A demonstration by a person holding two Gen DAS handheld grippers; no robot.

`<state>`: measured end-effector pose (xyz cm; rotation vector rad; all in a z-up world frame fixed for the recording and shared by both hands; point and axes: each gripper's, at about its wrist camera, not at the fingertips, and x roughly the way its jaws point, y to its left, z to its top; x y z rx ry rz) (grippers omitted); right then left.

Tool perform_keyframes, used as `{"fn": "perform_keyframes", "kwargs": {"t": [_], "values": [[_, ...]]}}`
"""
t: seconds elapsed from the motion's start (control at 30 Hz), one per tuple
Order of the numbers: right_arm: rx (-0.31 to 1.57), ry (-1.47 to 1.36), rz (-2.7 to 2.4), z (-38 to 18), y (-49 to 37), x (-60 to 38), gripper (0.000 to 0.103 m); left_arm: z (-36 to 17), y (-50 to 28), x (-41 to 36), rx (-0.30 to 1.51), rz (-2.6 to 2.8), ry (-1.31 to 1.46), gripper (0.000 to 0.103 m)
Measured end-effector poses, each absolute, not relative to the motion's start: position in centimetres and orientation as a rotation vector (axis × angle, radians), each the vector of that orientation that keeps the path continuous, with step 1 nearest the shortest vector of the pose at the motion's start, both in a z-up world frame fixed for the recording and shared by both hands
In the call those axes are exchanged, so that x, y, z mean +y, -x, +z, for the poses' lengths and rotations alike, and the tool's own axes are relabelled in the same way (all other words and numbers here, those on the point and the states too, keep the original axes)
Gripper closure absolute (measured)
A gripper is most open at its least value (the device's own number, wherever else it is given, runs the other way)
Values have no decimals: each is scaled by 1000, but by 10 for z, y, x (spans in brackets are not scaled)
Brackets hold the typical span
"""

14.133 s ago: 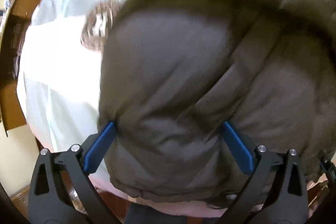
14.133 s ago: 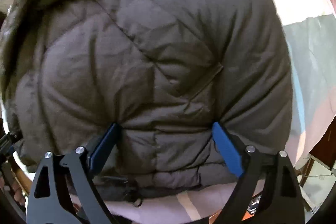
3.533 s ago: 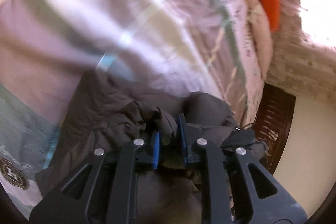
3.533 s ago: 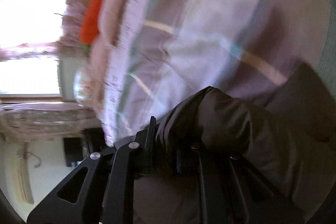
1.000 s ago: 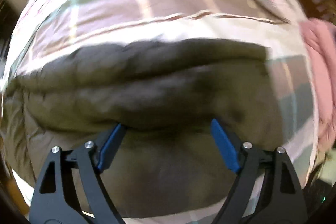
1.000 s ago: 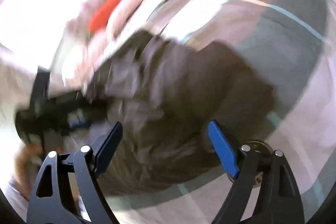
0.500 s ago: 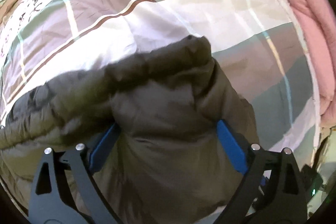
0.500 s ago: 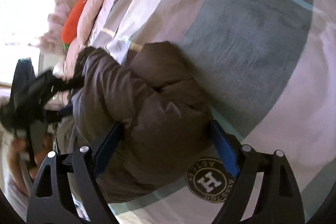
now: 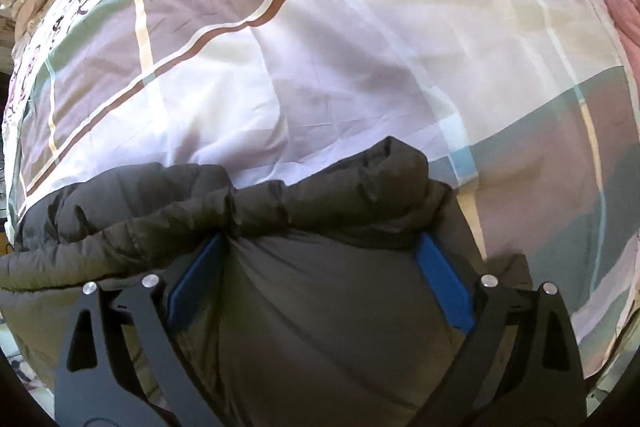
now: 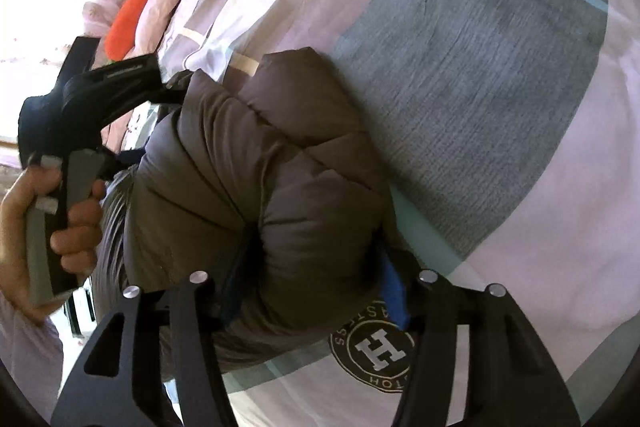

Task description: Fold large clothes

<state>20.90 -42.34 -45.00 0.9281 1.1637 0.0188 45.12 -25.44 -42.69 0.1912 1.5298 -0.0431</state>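
Note:
A dark brown puffer jacket (image 9: 320, 287) lies bundled on the plaid bedspread (image 9: 340, 87). My left gripper (image 9: 320, 267) is open, its blue pads wide apart with the jacket's padded bulk between them. My right gripper (image 10: 316, 279) is also open, its blue pads either side of a rounded fold of the same jacket (image 10: 272, 167). The left gripper's handle, in a hand (image 10: 60, 187), shows at the left of the right wrist view.
The bedspread (image 10: 480, 47) carries a round "H" logo (image 10: 376, 347) near the right gripper. An orange carrot-shaped cushion (image 10: 132, 7) and pink pillows lie by the bright window. A pink folded cloth (image 9: 624, 11) lies at the bed's right edge.
Both grippers have moved in closer to the jacket; the right one's pads now press deeper around the fold. The views have steadied from the earlier blur.

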Motion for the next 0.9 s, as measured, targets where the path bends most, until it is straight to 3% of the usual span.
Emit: {"fn": "perform_keyframes", "kwargs": {"t": [0.13,0.23,0.33,0.57,0.73,0.8,0.9], "values": [[1173,-917,18,-447,-206,-423,46,-418,-455,-249,1520,-31,-112,6],[1175,-937,4,-436,-200,-430,43,-371,-451,-224,1355,-112,89,13],[1150,-909,-60,-414,-176,-432,42,-323,-440,-189,1260,-113,113,13],[1025,-784,18,-347,-173,-375,42,-250,-328,-19,1157,17,177,11],[1064,-638,235,-318,-214,-270,41,-257,-237,114,1194,204,255,8],[1074,-599,293,-308,-224,-231,32,-269,-212,163,1205,246,322,8],[1045,-405,399,-276,-243,-134,29,-286,-182,220,1175,300,444,8]]}}
